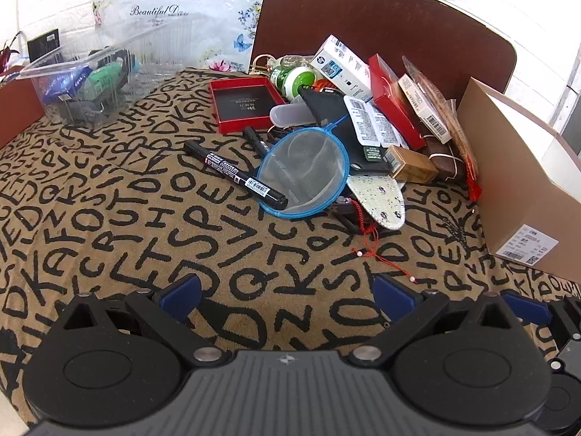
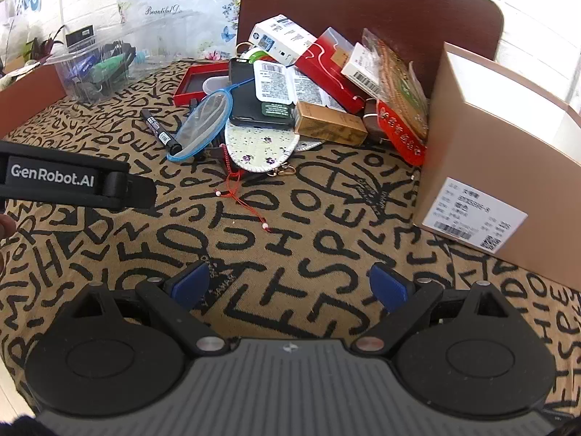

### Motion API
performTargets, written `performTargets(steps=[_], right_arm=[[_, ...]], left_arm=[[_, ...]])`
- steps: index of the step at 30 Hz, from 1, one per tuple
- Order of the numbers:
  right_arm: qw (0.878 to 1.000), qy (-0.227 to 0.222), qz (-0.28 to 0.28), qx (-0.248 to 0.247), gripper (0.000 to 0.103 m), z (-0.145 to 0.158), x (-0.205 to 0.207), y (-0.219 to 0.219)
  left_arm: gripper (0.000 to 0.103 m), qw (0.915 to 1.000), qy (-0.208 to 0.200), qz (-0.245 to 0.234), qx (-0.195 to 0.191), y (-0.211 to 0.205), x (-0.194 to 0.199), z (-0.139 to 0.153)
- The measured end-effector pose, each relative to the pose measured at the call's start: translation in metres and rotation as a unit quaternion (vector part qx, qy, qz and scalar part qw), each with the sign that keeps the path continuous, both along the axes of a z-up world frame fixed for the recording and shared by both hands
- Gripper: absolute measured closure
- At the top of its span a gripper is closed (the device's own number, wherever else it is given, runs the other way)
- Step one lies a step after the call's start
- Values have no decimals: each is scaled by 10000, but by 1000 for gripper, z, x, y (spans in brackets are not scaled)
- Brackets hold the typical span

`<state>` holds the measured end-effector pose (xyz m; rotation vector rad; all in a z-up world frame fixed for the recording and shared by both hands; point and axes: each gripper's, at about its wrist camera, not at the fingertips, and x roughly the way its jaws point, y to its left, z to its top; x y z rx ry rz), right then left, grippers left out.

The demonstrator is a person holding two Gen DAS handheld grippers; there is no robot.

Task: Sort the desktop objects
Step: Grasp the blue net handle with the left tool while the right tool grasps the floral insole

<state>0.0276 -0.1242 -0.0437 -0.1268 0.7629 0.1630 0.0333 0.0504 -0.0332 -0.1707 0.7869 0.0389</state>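
Observation:
A pile of small objects lies at the back of the letter-patterned cloth. In it are a black marker (image 1: 236, 174) (image 2: 161, 130), a blue-rimmed net strainer (image 1: 305, 172) (image 2: 205, 123), a red tray (image 1: 247, 103), a white HP box (image 1: 343, 67) (image 2: 281, 38), a floral insole (image 1: 379, 200) (image 2: 259, 145) and a gold box (image 1: 410, 163) (image 2: 328, 123). My left gripper (image 1: 288, 292) is open and empty, low over the cloth in front of the pile. My right gripper (image 2: 288, 285) is open and empty, also short of the pile. The left gripper's body (image 2: 65, 178) shows at the left of the right wrist view.
A clear plastic bin (image 1: 83, 83) (image 2: 98, 61) holding several items stands at the back left. A tan cardboard box (image 1: 526, 189) (image 2: 504, 160) stands at the right. A dark brown chair back (image 1: 381, 18) rises behind the pile. A red string with beads (image 2: 243, 200) trails on the cloth.

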Motion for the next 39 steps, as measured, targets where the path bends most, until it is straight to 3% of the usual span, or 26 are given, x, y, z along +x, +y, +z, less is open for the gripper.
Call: performTargets(steps=[13,18,24,26,30,32,33,35,36,37,39], right_arm=[[9987,-221,448,-17,10,9,50,15],[9977,-289,591,184,10,10,72,18],[9966,-176,683,414,11,0,98,22],[9960,-148,728,492,12,-4,104,21],[9952,-87,744,622,20,-9,116,19],[9950,-29,753,647,25,-12,121,18],[9948,-6,764,679,27,-14,123,18],[9942,40,757,766,41,-15,124,17],[9945,7,766,713,43,-15,123,17],[9945,-10,779,694,45,-15,122,16],[9946,-40,752,719,47,-13,119,15]], left_arm=[[0,9997,-210,31,-138,11,46,11],[0,9992,-316,-153,-179,2,71,15],[3,9978,-181,-402,-497,-4,103,-1],[10,9973,-86,-428,-599,-3,110,-9],[12,9966,-50,-552,-613,-5,116,-14],[26,9941,132,-681,-834,-3,122,-18],[25,9935,221,-651,-911,-2,124,-20],[35,9943,141,-631,-850,-3,123,-19],[40,9947,64,-627,-812,-2,120,-16],[56,9944,-26,-667,-823,-2,117,-14],[58,9942,-47,-655,-854,-2,114,-10]])
